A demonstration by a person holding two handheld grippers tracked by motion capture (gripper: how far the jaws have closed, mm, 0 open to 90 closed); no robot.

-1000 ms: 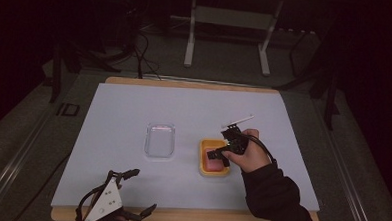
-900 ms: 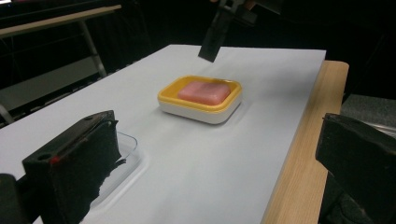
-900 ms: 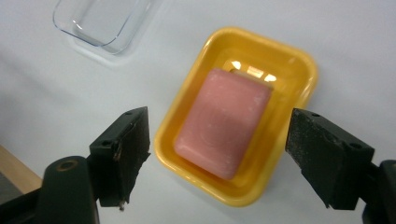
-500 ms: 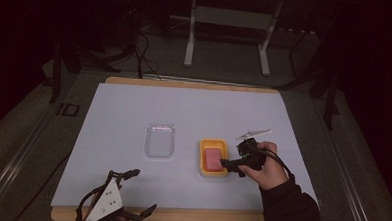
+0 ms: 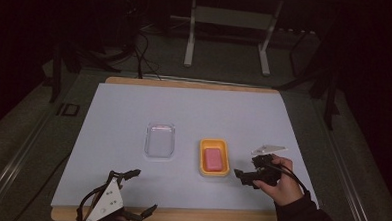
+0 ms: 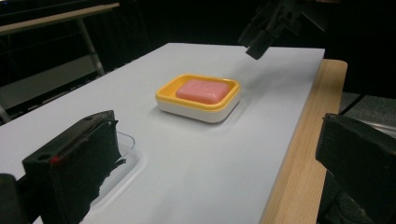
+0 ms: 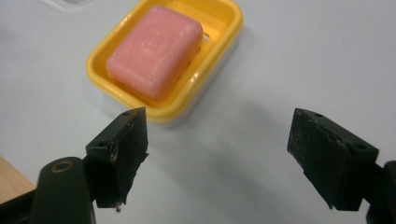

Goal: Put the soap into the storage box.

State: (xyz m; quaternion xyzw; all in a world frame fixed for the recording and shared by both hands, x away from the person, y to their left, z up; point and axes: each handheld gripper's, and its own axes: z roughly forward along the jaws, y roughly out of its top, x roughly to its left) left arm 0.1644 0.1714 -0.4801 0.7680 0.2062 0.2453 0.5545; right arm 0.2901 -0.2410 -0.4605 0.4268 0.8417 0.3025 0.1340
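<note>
A pink soap bar [image 5: 213,159] lies in a yellow soap dish [image 5: 215,142] right of the table's middle. To the dish's right a hand holds my right gripper [image 5: 245,177], jaws pointing left at the dish. In the right gripper view its jaws [image 7: 217,149] stand wide; they have just been opening, nothing is between them, and the soap [image 7: 156,51] sits in the dish [image 7: 229,21] just beyond. My left gripper [image 5: 141,191] lies at the near left edge, open and empty [image 6: 215,158], facing the dish [image 6: 164,91] and soap [image 6: 201,90].
A clear plastic tray [image 5: 160,140] lies left of the dish, close to the left jaw [image 6: 128,147]. White sheet [image 5: 194,110] covers a wooden table whose edge [image 6: 299,140] runs along the near side. Metal stand legs [image 5: 189,45] rise behind the table.
The right hand has drawn its gripper from over the dish to the right and nearer the front edge. The soap stays in the dish. The left gripper has not moved.
</note>
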